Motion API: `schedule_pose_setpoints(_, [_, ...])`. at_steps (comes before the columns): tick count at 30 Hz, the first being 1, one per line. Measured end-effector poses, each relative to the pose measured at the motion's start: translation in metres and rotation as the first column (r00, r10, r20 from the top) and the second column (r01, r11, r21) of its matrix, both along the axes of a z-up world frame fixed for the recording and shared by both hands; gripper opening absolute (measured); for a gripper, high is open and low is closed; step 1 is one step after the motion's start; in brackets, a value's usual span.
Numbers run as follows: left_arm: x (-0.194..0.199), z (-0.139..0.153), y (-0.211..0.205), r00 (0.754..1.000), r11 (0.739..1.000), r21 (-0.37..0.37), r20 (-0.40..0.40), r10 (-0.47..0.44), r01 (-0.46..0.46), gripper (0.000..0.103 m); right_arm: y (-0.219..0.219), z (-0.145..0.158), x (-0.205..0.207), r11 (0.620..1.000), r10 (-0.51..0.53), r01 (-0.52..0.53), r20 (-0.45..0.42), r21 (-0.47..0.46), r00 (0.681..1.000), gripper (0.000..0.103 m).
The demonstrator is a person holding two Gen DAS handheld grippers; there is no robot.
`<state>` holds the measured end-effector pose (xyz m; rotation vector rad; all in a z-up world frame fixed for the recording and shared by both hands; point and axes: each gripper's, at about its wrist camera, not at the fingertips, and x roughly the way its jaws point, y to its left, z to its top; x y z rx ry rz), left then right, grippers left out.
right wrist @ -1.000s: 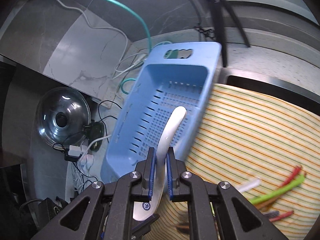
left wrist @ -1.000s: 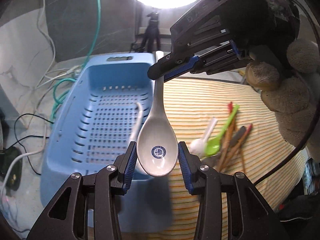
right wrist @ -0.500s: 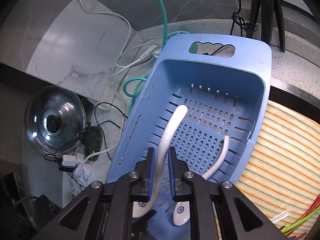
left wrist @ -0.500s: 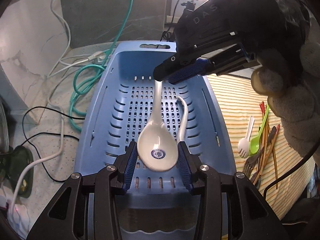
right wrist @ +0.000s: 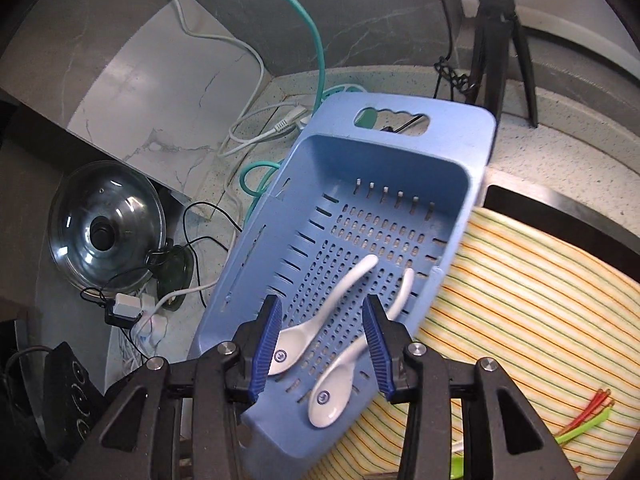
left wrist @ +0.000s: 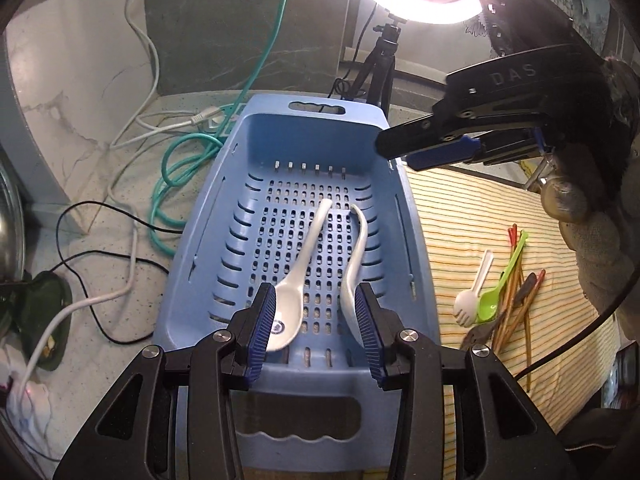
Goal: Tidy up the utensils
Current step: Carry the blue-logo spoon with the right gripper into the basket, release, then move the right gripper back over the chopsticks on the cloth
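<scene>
"DAS" (raised letters) stands on the right claw (left wrist: 432,152) body.

We find the near wall of the blue basket (left wrist: 296,408) hidden behind gripper fingers. The green spoon (right wrist: 582,430) runs off frame. We cannot count the chopsticks (left wrist: 516,300).

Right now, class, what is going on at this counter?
A person with a handheld tool in each hand is sorting utensils. Two white spoons lie in the blue basket. The right tool, its jaws just opened, hangs empty above them; the left tool is open too. More utensils wait on the striped mat.
</scene>
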<state>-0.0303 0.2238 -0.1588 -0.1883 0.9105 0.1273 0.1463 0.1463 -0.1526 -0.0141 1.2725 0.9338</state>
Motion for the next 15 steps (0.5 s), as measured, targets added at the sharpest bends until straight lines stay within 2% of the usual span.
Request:
schedule_pose_setpoints(5, [-0.007, 0.008, -0.015, 1.000, 1.000, 0.012, 0.018, 0.008, -0.008, 0.040, -0.030, 0.019, -0.003, 1.000, -0.009, 0.008, 0.055, 0.023, 0.998, 0.038])
schedule_pose_setpoints(11, [-0.011, 0.018, -0.040, 0.999, 0.999, 0.028, 0.040, -0.034, 0.033, 0.040, -0.076, 0.045, -0.012, 0.997, -0.032, 0.022, 0.130, 0.076, 0.991, 0.039])
schedule_pose_setpoints(15, [-0.011, 0.023, -0.058, 0.996, 0.997, 0.034, 0.049, -0.069, 0.068, 0.040, -0.111, 0.057, -0.015, 0.995, -0.047, 0.033, 0.145, 0.095, 0.988, 0.042])
